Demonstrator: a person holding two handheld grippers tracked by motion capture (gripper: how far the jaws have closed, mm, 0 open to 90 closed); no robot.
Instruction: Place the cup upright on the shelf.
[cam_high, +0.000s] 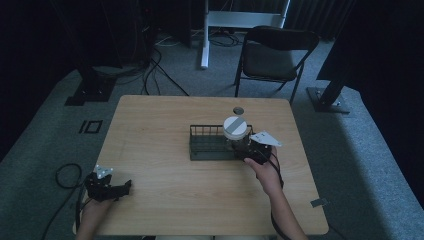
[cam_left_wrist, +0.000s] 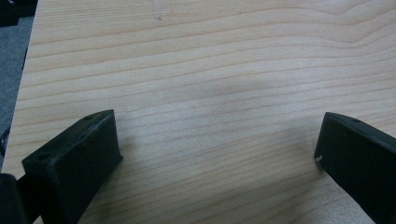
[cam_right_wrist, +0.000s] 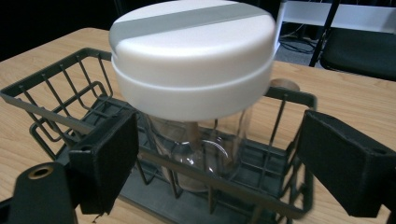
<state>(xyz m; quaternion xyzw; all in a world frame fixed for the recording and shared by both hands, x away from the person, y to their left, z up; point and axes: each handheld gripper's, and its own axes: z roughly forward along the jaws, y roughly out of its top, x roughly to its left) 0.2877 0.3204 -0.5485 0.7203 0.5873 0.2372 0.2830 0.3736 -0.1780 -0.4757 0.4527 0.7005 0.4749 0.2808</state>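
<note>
A clear glass jar (cam_right_wrist: 201, 149) with a white lid (cam_right_wrist: 194, 56) is seen standing upright in the right end of a dark wire basket (cam_high: 207, 145), near the middle of the wooden table (cam_high: 165, 190). The right gripper (cam_right_wrist: 217, 170) is held just in front of the basket, its jaws wide apart on either side of the jar and touching nothing; probably it is placed so for taking or leaving the jar. The left gripper (cam_high: 107, 186) is kept low at the near left corner of the table, also wide open and empty, apparently only waiting. A grey stripe is seen across the lid; no brand, label or writing can be read.
</note>
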